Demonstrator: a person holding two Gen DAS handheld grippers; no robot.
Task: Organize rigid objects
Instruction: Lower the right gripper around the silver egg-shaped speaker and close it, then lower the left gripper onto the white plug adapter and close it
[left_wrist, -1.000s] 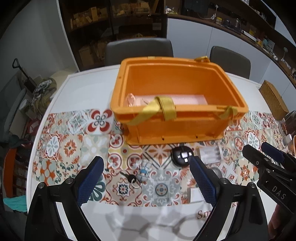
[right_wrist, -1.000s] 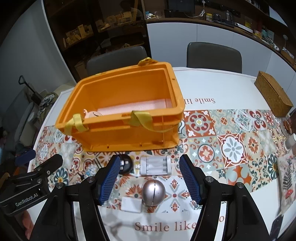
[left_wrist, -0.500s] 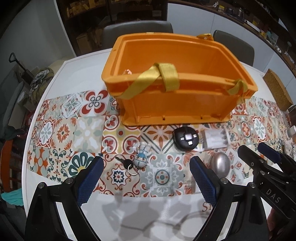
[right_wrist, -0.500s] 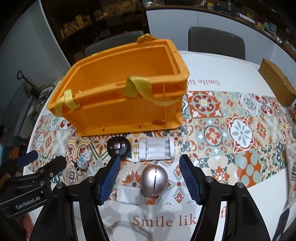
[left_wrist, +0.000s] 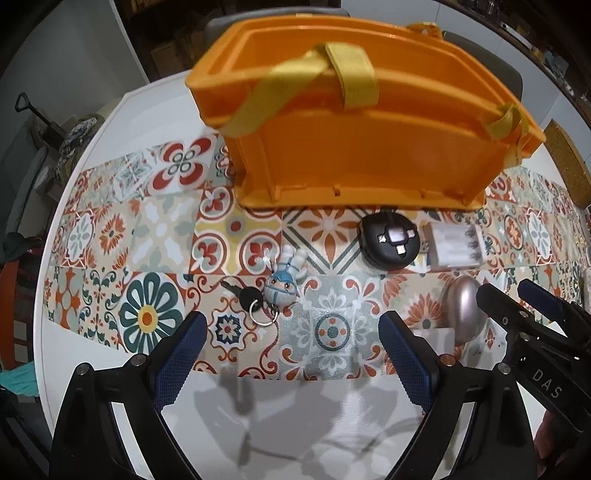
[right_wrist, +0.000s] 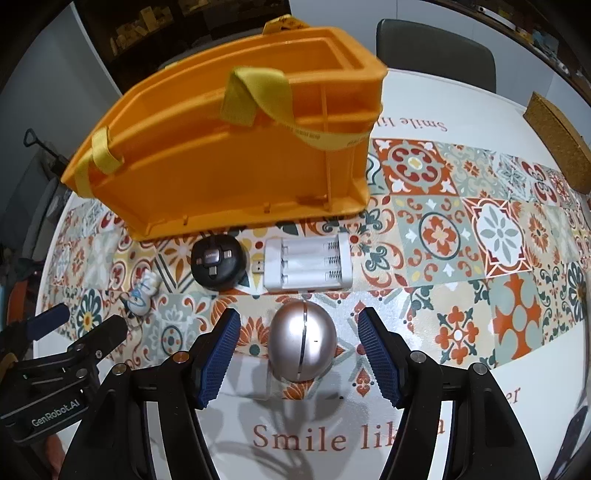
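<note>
While both tools point steeply down at the bench (right_wrist: 424, 99), neither holds anything. The left tool (left_wrist: 291, 354) has its jaws wide, nothing btwn them; just beyond its tips lie a black key w/ ring (left_wrist: 246, 295) and a small blue-white figure charm (left_wrist: 285, 282), touching each other. The right tool (right_wrist: 300, 352) is also open, pads (right_wrist: 218, 356) standing either side of a silver egg-shaped object (right_wrist: 302, 345), apart from it w/ gaps on both sides. A small white block (right_wrist: 251, 376) lies partly under the egg's left edge. Past the egg: a round black gadget (right_wrist: 218, 261) and, just beside it on the right, a white battery charger (right_wrist: 308, 263) w/ USB plug. Behind those sits the orange crate (right_wrist: 221, 162) w/ yellow straps (right_wrist: 258, 94), on the patterned tile runner (right_wrist: 461, 229). A cork block (right_wrist: 557, 140) is well apart, far right.
</note>
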